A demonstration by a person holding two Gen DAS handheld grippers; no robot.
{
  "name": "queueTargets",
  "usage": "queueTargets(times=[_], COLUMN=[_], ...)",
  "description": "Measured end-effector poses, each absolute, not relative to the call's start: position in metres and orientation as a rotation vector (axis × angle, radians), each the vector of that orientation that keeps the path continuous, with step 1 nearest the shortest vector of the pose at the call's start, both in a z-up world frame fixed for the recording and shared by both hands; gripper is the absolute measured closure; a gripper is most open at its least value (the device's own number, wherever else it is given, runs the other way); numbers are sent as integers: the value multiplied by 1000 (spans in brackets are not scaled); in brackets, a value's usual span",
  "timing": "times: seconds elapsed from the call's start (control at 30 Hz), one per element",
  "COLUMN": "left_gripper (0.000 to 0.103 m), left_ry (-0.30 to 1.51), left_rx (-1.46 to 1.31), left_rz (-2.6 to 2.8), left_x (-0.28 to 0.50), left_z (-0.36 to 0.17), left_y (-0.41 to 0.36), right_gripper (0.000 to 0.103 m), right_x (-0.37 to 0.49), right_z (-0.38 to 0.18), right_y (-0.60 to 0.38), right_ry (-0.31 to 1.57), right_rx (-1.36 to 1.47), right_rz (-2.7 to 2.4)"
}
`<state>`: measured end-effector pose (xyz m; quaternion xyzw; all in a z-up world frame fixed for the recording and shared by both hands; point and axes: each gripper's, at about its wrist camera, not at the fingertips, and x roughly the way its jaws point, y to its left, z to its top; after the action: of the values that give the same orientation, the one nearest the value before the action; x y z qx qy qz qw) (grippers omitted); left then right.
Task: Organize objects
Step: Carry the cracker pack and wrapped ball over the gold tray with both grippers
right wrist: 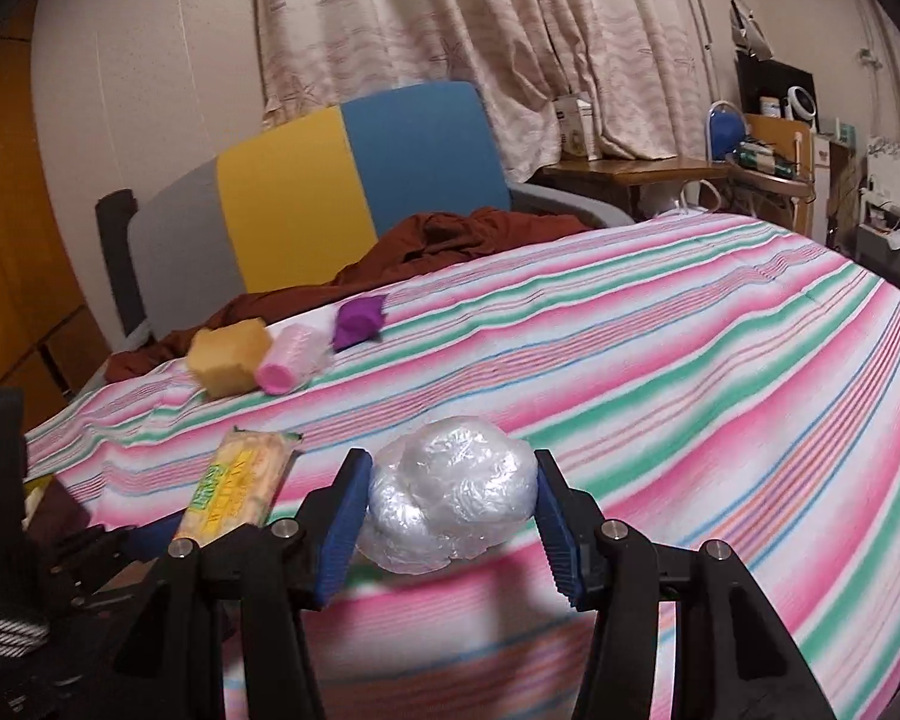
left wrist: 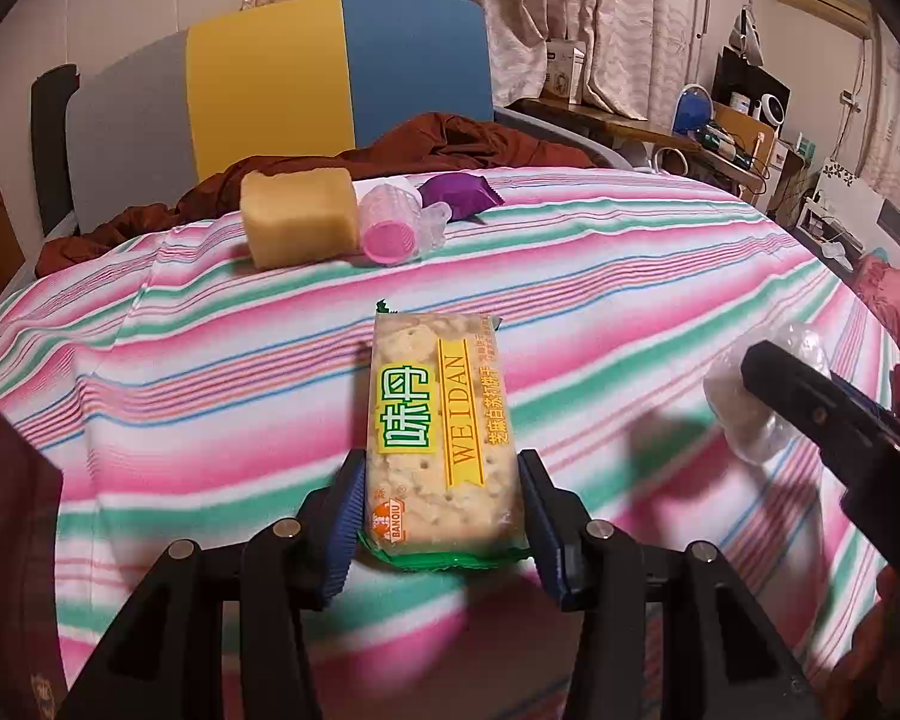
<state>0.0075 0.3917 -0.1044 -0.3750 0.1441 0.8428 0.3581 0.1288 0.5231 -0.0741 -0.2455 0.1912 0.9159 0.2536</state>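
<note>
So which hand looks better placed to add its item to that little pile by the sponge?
Probably left: its gripper holds the cracker packet pointing straight at the sponge; the right's bag sits off to the side.

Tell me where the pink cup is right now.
The pink cup lies on its side at the far end of the striped bedspread, between the yellow sponge and the purple packet.

The striped pink-green-white bedsheet point(left wrist: 600, 276) is soft matt cloth. The yellow cracker packet point(left wrist: 441, 438) has glossy plastic film. The crumpled clear plastic ball point(right wrist: 450, 492) shines. The yellow sponge block point(left wrist: 297, 219) looks porous and matt. The ribbed blue gripper pads point(right wrist: 345, 531) seem rubbery.
</note>
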Motion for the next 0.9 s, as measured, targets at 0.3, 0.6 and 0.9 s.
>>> queueTargets(times=[0.3,0.6,0.9], left_gripper=[54,54,54], left_ry=[349,240,33], left_rx=[-895,-756,-841], left_rz=[2193,2201,2248], left_x=[40,69,45], left_z=[-94,-45,-27], left_y=[347,289,217], right_gripper=[49,49,49], right_x=[156,156,142], right_z=[-81,-72,-56], right_y=[488,453,403], right_ry=[621,633,564], right_rx=[-702,-720,-752], right_rz=[2508,2584,2703])
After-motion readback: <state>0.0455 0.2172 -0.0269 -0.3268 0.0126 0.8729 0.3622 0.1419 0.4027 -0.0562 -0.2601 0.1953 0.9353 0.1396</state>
